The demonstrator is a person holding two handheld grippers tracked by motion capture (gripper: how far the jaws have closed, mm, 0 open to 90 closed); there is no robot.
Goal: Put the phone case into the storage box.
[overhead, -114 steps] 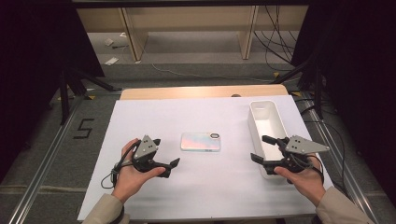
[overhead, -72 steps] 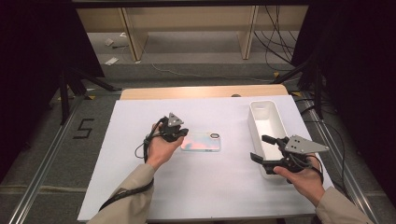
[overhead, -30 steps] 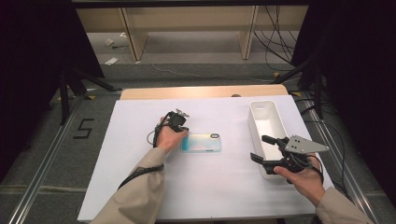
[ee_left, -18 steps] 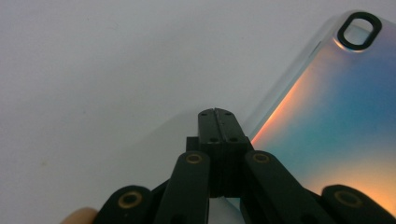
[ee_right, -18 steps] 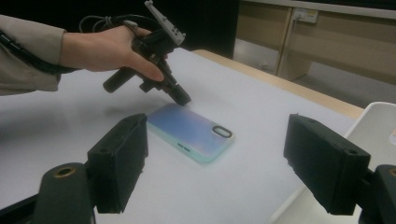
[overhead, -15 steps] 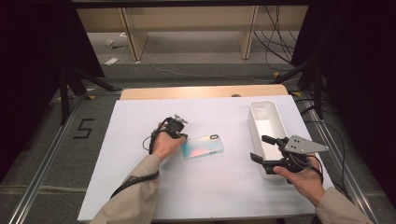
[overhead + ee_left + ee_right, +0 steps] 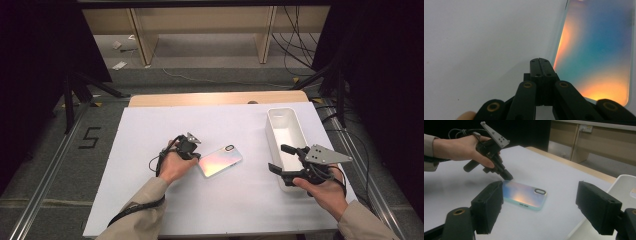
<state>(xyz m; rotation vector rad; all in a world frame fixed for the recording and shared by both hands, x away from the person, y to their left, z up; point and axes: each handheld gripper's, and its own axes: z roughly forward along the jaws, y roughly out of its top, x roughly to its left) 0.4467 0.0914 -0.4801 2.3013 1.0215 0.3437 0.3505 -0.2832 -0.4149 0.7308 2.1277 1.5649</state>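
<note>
With its jaws pressed together, left gripper [image 7: 192, 153] tips at phone case [image 7: 220, 161] corner; case lies flat just right of it, long axis angling away. Right gripper [image 7: 286, 159] spread wide, farther off.

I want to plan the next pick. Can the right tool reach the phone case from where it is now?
Probably yes: the right tool is open beside the white bin, bare table lies between it and the phone case, though the shut left tool sits at the case's far end.
</note>
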